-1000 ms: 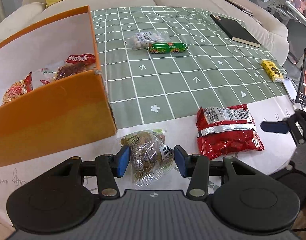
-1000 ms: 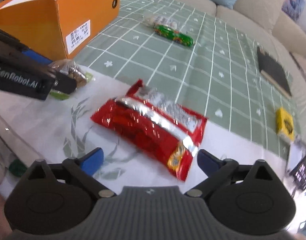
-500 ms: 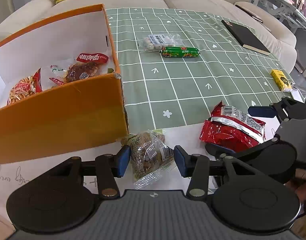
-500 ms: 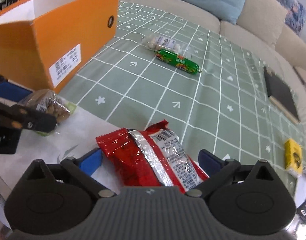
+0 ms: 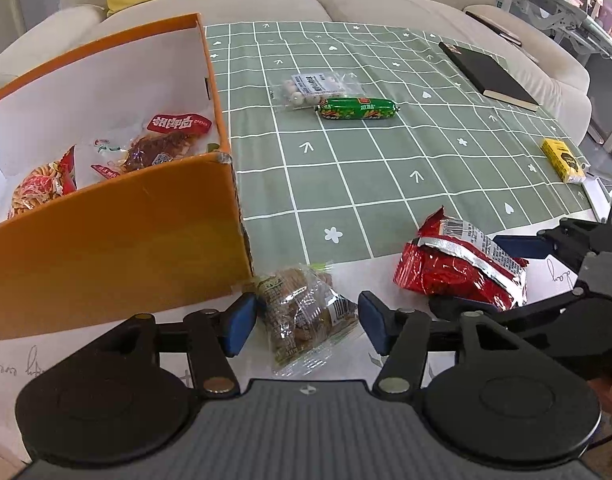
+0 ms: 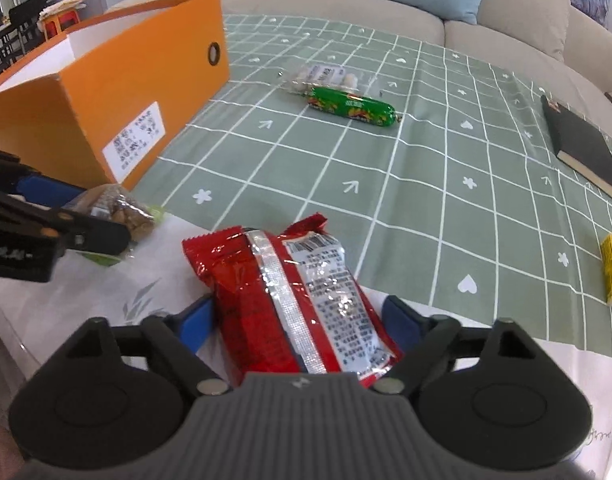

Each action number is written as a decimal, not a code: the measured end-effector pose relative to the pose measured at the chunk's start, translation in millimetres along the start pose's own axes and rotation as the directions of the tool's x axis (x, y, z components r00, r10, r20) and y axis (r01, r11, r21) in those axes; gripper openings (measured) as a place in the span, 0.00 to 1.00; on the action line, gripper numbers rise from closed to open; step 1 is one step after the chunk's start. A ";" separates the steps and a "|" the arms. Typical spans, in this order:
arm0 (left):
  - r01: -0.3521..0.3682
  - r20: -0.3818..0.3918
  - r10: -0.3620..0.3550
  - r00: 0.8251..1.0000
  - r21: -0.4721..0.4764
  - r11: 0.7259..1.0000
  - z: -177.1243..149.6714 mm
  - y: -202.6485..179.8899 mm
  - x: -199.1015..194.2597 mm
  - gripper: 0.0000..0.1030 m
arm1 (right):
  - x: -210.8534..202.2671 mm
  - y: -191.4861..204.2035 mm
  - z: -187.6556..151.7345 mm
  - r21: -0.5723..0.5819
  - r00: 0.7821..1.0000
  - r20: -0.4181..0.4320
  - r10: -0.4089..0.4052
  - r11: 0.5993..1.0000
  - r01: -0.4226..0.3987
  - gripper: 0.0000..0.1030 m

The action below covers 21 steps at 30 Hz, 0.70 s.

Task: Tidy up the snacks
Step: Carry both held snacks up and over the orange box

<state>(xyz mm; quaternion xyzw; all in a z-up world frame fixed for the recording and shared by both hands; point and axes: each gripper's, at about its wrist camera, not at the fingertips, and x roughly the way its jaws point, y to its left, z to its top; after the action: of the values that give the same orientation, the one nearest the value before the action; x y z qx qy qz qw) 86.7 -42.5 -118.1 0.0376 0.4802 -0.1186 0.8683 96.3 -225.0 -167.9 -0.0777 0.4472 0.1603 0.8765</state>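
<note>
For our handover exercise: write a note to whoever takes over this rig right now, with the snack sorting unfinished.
Left gripper: jaws just opened wider, straddling the nut packet beside the orange box, not gripping.
Right gripper: jaws just closing around the red bag; firm grip unclear.
Done: several packs lie in the box.
Left: nut packet, red bag, green sausage, clear pack of white balls.

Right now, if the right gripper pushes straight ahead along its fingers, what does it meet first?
The right gripper already has the red snack bag between its fingers, its jaws having just been closing, so it would push further onto that bag. Beyond lies the bare green tablecloth.
</note>
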 end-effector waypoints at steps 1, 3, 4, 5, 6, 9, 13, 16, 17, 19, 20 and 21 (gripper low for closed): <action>0.003 0.003 -0.003 1.000 0.004 1.000 -1.2 -0.1 0.5 0.70 | -1.4 0.1 -1.4 0.003 1.000 0.007 0.001 1.000 -0.001 0.76; 0.009 0.009 -0.009 1.000 0.008 1.000 -2.7 0.4 1.1 0.71 | -4.6 0.2 -4.9 0.015 1.000 0.023 0.008 1.000 -0.008 0.73; 0.011 0.013 -0.011 1.000 0.006 1.000 -3.4 0.8 1.6 0.72 | -6.5 -0.1 -6.3 0.026 1.000 0.028 0.011 1.000 -0.012 0.73; 0.014 0.016 -0.014 1.000 0.005 1.000 -4.0 1.2 1.8 0.72 | -8.1 -0.8 -7.2 0.042 0.999 0.031 0.015 0.999 -0.016 0.72; 0.016 0.018 -0.017 1.000 0.004 1.000 -4.5 1.3 1.8 0.72 | -9.2 -1.4 -7.5 0.056 0.999 0.034 0.017 0.998 -0.019 0.72; 0.023 0.018 -0.023 1.000 0.008 1.000 -4.7 1.3 2.5 0.72 | -12.2 -2.2 -8.9 0.095 0.999 0.038 0.012 0.995 -0.016 0.71; 0.020 0.014 -0.020 1.000 0.018 1.000 -5.7 -0.4 3.3 0.72 | -16.4 -0.2 -8.0 0.117 0.999 0.037 0.005 0.993 -0.009 0.71; 0.011 0.004 -0.011 1.000 0.031 0.999 -4.3 -2.5 4.8 0.72 | -20.4 1.7 -5.7 0.123 0.999 0.045 0.005 0.992 -0.011 0.71; 0.010 0.002 -0.010 1.000 0.038 0.999 -4.3 -3.5 4.8 0.69 | -22.1 2.0 -5.1 0.124 0.999 0.048 0.005 0.992 -0.011 0.71; 0.003 0.004 -0.003 1.000 0.058 0.998 -5.1 -6.4 4.8 0.63 | -25.1 3.2 -3.6 0.124 0.999 0.052 0.004 0.992 -0.010 0.71; -0.009 0.008 0.009 1.000 0.077 0.997 -6.0 -8.8 4.8 0.62 | -26.2 4.1 -3.0 0.123 0.999 0.053 0.004 0.992 -0.010 0.71; -0.021 0.012 0.020 1.000 0.097 0.995 -7.3 -11.0 5.1 0.58 | -27.1 4.3 -3.0 0.123 0.999 0.053 0.004 0.992 -0.010 0.71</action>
<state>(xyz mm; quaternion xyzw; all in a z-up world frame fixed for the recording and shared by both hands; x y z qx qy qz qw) 80.6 -52.8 -125.8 0.0840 0.4687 -0.1329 0.8692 77.7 -227.5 -147.7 -0.0176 0.4331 0.1376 0.8906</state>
